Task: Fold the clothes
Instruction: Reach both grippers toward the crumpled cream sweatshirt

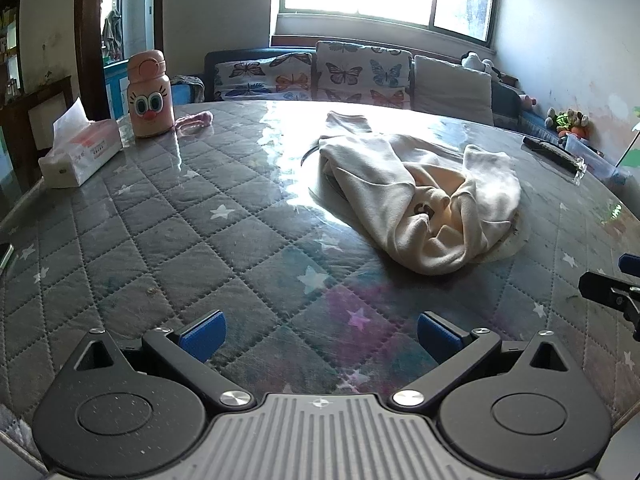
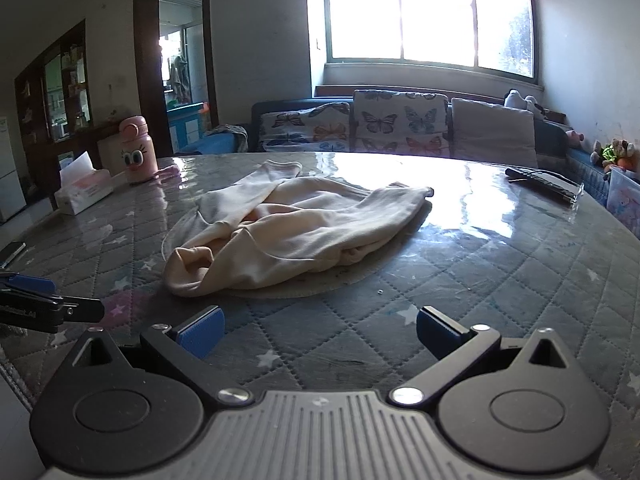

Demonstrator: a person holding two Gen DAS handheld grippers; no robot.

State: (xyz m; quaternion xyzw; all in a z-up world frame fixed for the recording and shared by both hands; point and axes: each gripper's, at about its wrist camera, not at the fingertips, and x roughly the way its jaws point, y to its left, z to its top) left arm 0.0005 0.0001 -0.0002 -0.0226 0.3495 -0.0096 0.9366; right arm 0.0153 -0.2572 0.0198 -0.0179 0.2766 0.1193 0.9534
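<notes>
Crumpled cream garment lies ahead of both wide-spread jaws — untouched.

Setting: living room of a home. Evidence: dark sofa with butterfly-print cushions beneath a wide sunlit window; soft toys along the right wall; dark wooden cabinet with glazed shelves; open doorway to another room; tabletop under quilted grey star-print cloth and clear cover, carrying a pink cartoon-faced drinking bottle and a white tissue box.
</notes>
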